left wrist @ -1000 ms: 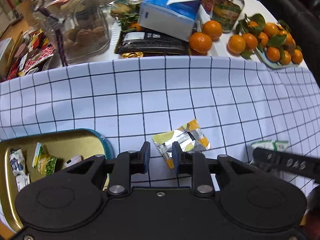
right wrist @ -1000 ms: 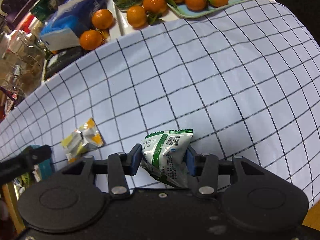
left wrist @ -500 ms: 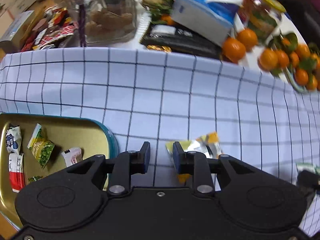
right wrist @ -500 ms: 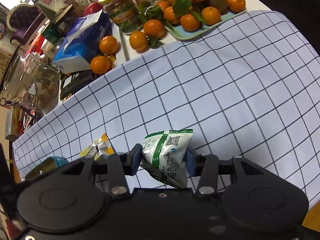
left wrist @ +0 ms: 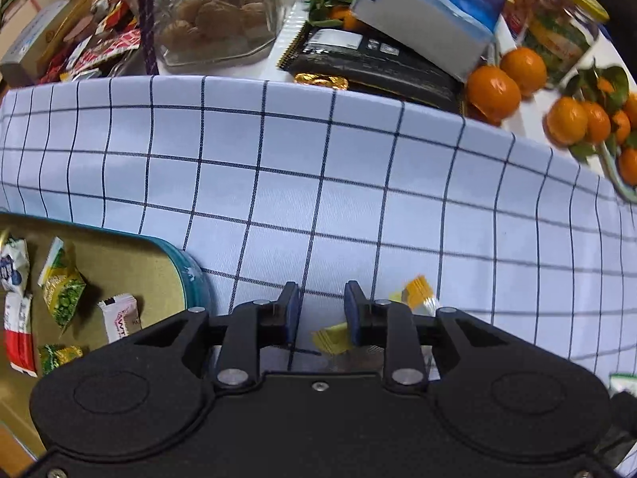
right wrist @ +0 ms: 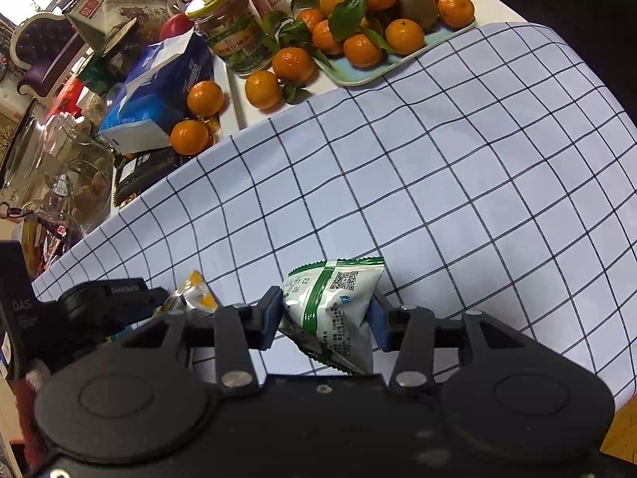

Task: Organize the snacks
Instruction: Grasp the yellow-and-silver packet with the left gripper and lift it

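My right hand-held gripper (right wrist: 324,316) pinches a green-and-white snack packet (right wrist: 334,310) between its blue pads, lifted over the checked cloth (right wrist: 438,183) near the table's near edge. My left hand-held gripper (left wrist: 320,314) has its jaws spread with a gap between them, and nothing is held. Below it lies a yellow-and-silver snack packet (left wrist: 414,298) on the cloth; much of it is hidden under the right finger, so I cannot tell whether the pad touches it. The right wrist view shows the same packet just beside the left gripper's tip.

At the table's near left corner sits a gold tray with a teal rim (left wrist: 187,263), holding several wrapped snacks (left wrist: 59,290). Along the far edge of the cloth stand a glass jar (left wrist: 215,12), a blue tissue box (left wrist: 426,12), a dark notebook (left wrist: 370,59) and loose mandarins (left wrist: 493,87); more mandarins fill a pale tray (right wrist: 370,75) at the far right.
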